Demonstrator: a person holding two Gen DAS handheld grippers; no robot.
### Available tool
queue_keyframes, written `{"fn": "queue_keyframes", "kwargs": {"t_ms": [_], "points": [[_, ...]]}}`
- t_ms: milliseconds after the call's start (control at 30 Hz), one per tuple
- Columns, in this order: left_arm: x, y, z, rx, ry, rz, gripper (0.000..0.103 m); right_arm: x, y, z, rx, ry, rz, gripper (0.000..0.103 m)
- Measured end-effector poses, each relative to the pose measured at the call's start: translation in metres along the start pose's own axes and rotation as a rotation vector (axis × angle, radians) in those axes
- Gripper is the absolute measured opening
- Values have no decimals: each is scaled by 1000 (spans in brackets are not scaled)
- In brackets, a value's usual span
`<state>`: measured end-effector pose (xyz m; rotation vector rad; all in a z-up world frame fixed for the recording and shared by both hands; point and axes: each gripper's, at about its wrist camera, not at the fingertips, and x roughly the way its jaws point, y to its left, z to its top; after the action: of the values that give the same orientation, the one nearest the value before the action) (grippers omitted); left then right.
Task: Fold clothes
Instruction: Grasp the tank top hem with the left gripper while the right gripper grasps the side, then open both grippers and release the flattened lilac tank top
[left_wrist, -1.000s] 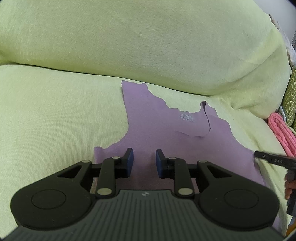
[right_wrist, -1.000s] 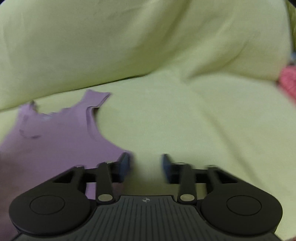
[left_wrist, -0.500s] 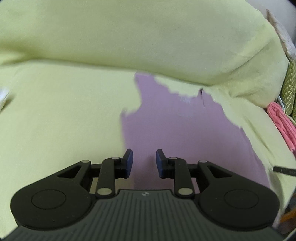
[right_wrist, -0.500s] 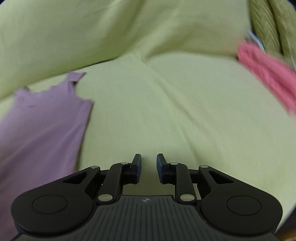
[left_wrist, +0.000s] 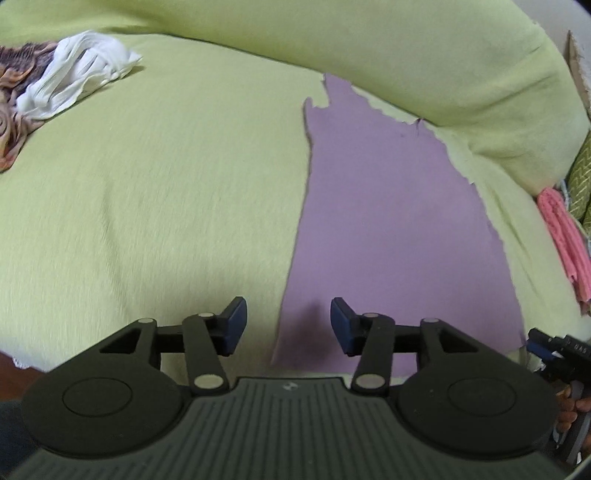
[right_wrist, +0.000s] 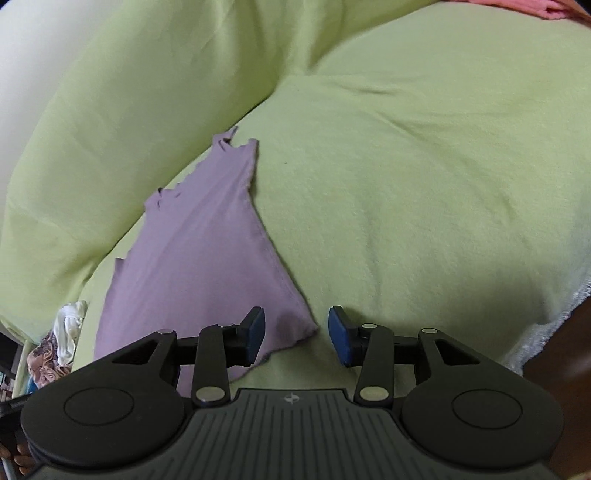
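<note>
**Left wrist view: purple top laid flat, both grippers opening above its hem corners**

Left wrist view: the purple tank top (left_wrist: 391, 236) is seen spread flat on the lime-green sofa cover (left_wrist: 147, 192), right of centre, straps toward the upper frame. The left gripper (left_wrist: 288, 325) is held over the lower left hem corner; its jaws are opening and nothing is pinched between them. A white garment (left_wrist: 74, 88) lies at upper left, a pink cloth (left_wrist: 565, 236) at the right edge.

In the right wrist view, the right gripper (right_wrist: 296, 334) is held over the other hem corner, jaws opening, pads clear of the fabric.
</note>
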<state>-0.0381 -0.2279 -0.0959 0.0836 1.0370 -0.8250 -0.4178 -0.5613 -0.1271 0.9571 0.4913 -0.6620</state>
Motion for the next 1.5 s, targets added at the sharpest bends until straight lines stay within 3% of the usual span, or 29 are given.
{"fn": "queue_keyframes", "kwargs": {"t_ms": [167, 200, 233, 267, 333, 500, 600, 833, 867, 900, 1033, 1167, 1300, 1500], "points": [[15, -5, -14, 11, 44, -12, 35, 11, 4, -3, -20, 7, -6, 42], [16, -8, -15, 35, 32, 0, 31, 12, 5, -4, -23, 10, -6, 35], [16, -11, -16, 54, 23, 6, 14, 13, 6, -5, -27, 17, -14, 18], [16, -11, -14, 52, 26, -3, 0, 15, 7, -6, -30, 23, -25, 8], [15, -12, -11, 48, 32, -21, 0, 15, 8, -6, -33, 22, -49, 2], [-4, -19, -9, 113, 4, -45, 0, -6, 12, 0, -10, -17, -86, 1], [0, -22, -11, 144, 35, -11, 0, -16, 14, 2, -14, -14, -113, 1], [17, -29, -17, 173, 91, 71, 1, 8, 8, -7, -9, 17, -208, 0], [14, -33, -17, 185, 104, 101, 3, 6, 11, -7, -14, 21, -225, 2], [11, -37, -18, 195, 117, 129, 4, 3, 14, -7, -26, 29, -256, 15], [-7, -56, -22, 201, 159, 199, 9, -20, 38, -13, -150, 2, -408, 36], [-26, -89, -25, 228, 132, 153, 24, -42, 61, -27, -155, -10, -341, 42], [-46, -116, -32, 283, 83, 138, 27, -52, 93, -37, -202, 8, -266, 48], [-72, -131, -41, 299, 25, 162, 33, -68, 132, -42, -296, -15, -235, 58]]}}
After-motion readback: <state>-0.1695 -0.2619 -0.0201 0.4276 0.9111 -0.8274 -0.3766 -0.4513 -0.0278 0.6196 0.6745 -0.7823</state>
